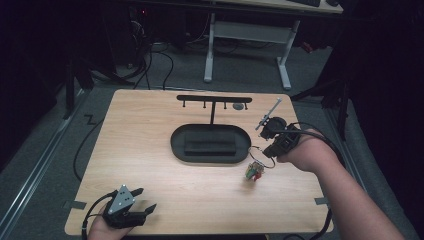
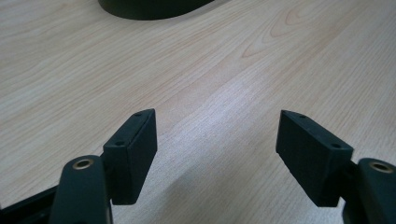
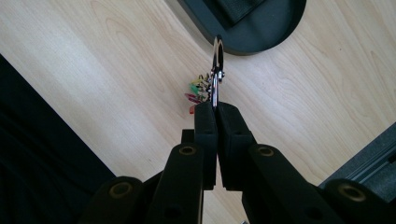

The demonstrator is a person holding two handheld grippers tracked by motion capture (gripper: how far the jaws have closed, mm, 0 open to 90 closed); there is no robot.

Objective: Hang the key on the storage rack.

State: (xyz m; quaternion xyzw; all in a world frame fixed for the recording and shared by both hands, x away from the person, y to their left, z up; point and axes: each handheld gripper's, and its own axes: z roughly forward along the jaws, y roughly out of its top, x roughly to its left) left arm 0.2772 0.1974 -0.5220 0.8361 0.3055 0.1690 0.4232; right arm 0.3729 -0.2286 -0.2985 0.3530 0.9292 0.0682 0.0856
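A metal key ring [image 1: 263, 156] carrying small green, yellow and red charms [image 1: 254, 172] hangs just above the table, right of the black stand's oval base [image 1: 210, 144]. My right gripper [image 1: 270, 150] is shut on the ring; in the right gripper view the jaws pinch the ring [image 3: 217, 70] edge-on, with the charms [image 3: 198, 91] dangling beyond it. The stand's crossbar [image 1: 214, 99] carries several short pegs on a thin post. At the table's front left corner my left gripper [image 1: 145, 200] rests open, and its pads [image 2: 133, 149] stand wide apart over bare wood.
The wooden table [image 1: 150, 165] sits on a grey floor. A small dark round piece [image 1: 239, 106] lies by the crossbar's right end. A white desk frame [image 1: 247, 47] stands behind the table. Cables run along the floor at left [image 1: 82, 145].
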